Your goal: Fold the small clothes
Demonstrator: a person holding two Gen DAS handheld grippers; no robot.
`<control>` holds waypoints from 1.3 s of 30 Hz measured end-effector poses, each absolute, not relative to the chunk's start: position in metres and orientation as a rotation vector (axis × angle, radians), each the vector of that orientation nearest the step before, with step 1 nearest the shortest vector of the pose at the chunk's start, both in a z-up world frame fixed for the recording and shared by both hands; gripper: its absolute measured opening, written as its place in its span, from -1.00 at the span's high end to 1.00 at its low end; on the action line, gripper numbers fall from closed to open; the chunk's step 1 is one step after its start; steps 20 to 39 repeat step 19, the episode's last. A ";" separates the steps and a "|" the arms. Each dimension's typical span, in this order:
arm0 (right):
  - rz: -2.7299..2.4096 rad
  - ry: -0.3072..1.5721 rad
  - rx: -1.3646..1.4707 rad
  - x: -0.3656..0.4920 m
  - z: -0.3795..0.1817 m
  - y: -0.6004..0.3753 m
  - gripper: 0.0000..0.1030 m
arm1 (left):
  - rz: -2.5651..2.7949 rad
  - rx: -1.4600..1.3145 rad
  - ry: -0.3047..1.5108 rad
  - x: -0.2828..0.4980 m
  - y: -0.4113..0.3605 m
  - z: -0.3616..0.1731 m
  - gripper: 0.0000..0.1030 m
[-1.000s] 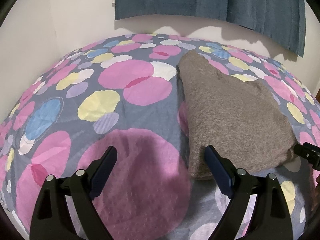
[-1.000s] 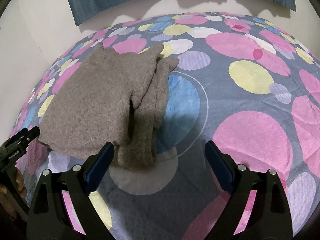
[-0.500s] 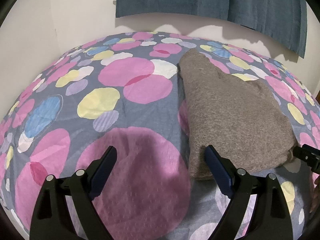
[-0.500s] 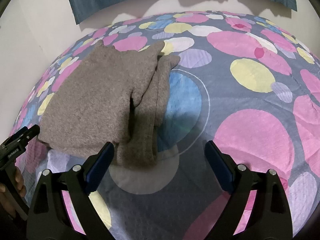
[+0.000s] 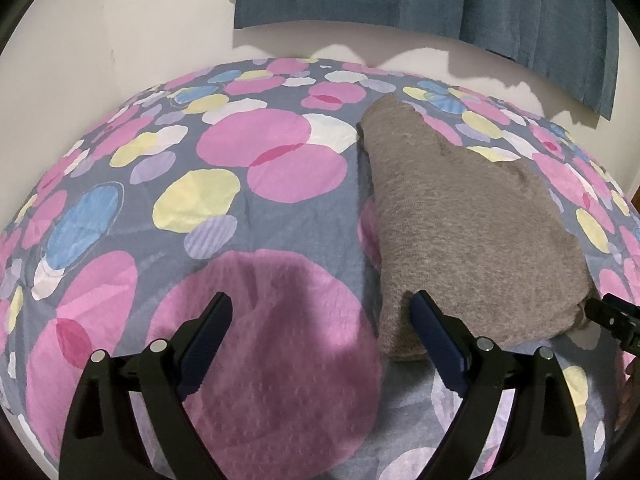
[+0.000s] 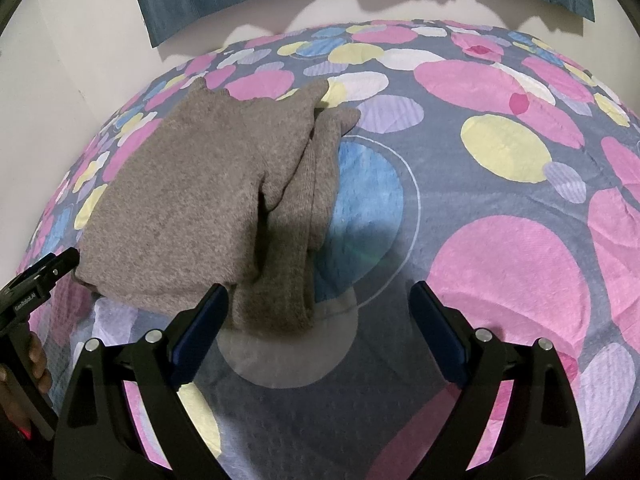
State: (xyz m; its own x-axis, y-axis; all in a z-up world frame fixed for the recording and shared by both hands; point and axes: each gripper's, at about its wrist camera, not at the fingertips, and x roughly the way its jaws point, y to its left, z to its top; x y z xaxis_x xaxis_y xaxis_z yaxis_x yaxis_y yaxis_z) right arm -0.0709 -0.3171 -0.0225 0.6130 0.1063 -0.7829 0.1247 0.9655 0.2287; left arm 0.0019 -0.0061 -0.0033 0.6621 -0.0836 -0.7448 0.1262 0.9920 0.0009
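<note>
Garment: a brown knit garment (image 5: 472,232) lay partly folded on the bed (image 5: 256,224), toward its far half, with a narrower strip, probably a sleeve (image 6: 304,216), doubled along one edge.
Left hand-held gripper: the left hand-held gripper (image 5: 320,344) stood with its jaws spread wide and nothing between them, its right finger just beside the garment's near corner.
Right hand-held gripper: the right hand-held gripper (image 6: 318,332) was likewise agape and empty, the strip's near end lying just ahead of its left finger.
Risk, loose layers: a pinch on the near edge would likely catch only the top layer, since the stacked edges did not line up; the fold beneath could then slide apart.
Risk, bedding: the soft patterned cover could be nipped along with the knit, dragging it and skewing the fold.
Risk, strip: the strip looked free to flop out if the body was lifted.
Right view only: the strip and the dark gap between it and the body.
Left view only: the smooth, unbroken other side and the thick stacked near edge.
</note>
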 end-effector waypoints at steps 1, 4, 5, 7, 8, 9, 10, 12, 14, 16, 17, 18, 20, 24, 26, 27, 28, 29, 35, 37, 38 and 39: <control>-0.011 0.914 0.272 -0.071 -0.023 -0.317 -0.78 | -0.115 0.057 0.838 0.002 -0.007 -0.003 -0.78; -0.012 0.915 0.273 -0.073 -0.024 -0.316 -0.78 | -0.110 0.061 0.833 0.003 -0.008 -0.003 -0.78; -0.012 0.915 0.274 -0.074 -0.024 -0.316 -0.78 | -0.102 0.063 0.832 0.002 -0.010 -0.002 -0.79; -0.008 0.916 0.272 -0.072 -0.027 -0.319 -0.78 | -0.104 0.060 0.822 0.001 -0.010 0.001 -0.79; -0.006 0.914 0.275 -0.073 -0.028 -0.318 -0.78 | -0.107 0.057 0.815 -0.001 -0.011 0.004 -0.79; -0.002 0.913 0.278 -0.072 -0.028 -0.319 -0.78 | -0.112 0.047 0.808 -0.001 -0.009 0.006 -0.79; 0.004 0.915 0.278 -0.071 -0.027 -0.321 -0.78 | -0.122 0.042 0.803 -0.001 -0.009 0.008 -0.79; 0.011 0.921 0.286 -0.069 -0.028 -0.323 -0.78 | -0.120 0.052 0.794 0.000 -0.007 0.012 -0.79; 0.015 0.920 0.301 -0.068 -0.024 -0.330 -0.78 | -0.070 0.056 0.792 0.008 0.002 0.012 -0.79; 0.008 0.909 0.310 -0.066 -0.016 -0.343 -0.78 | -0.036 0.038 0.808 0.021 0.020 0.010 -0.79; -0.009 0.903 0.316 -0.067 -0.013 -0.353 -0.78 | -0.017 0.036 0.824 0.029 0.029 0.007 -0.79; -0.032 0.901 0.321 -0.067 -0.010 -0.365 -0.78 | 0.035 0.028 0.852 0.040 0.045 0.001 -0.79; -0.046 0.904 0.322 -0.065 -0.010 -0.375 -0.78 | 0.060 0.021 0.865 0.046 0.054 -0.002 -0.79; -0.046 0.904 0.322 -0.065 -0.010 -0.375 -0.78 | 0.060 0.021 0.865 0.046 0.054 -0.002 -0.79; -0.046 0.904 0.322 -0.065 -0.010 -0.375 -0.78 | 0.060 0.021 0.865 0.046 0.054 -0.002 -0.79; -0.046 0.904 0.322 -0.065 -0.010 -0.375 -0.78 | 0.060 0.021 0.865 0.046 0.054 -0.002 -0.79; -0.046 0.904 0.322 -0.065 -0.010 -0.375 -0.78 | 0.060 0.021 0.865 0.046 0.054 -0.002 -0.79; -0.046 0.904 0.322 -0.065 -0.010 -0.375 -0.78 | 0.060 0.021 0.865 0.046 0.054 -0.002 -0.79; -0.046 0.904 0.322 -0.065 -0.010 -0.375 -0.78 | 0.060 0.021 0.865 0.046 0.054 -0.002 -0.79; -0.046 0.904 0.322 -0.065 -0.010 -0.375 -0.78 | 0.060 0.021 0.865 0.046 0.054 -0.002 -0.79; -0.046 0.904 0.322 -0.065 -0.010 -0.375 -0.78 | 0.060 0.021 0.865 0.046 0.054 -0.002 -0.79; -0.046 0.904 0.322 -0.065 -0.010 -0.375 -0.78 | 0.060 0.021 0.865 0.046 0.054 -0.002 -0.79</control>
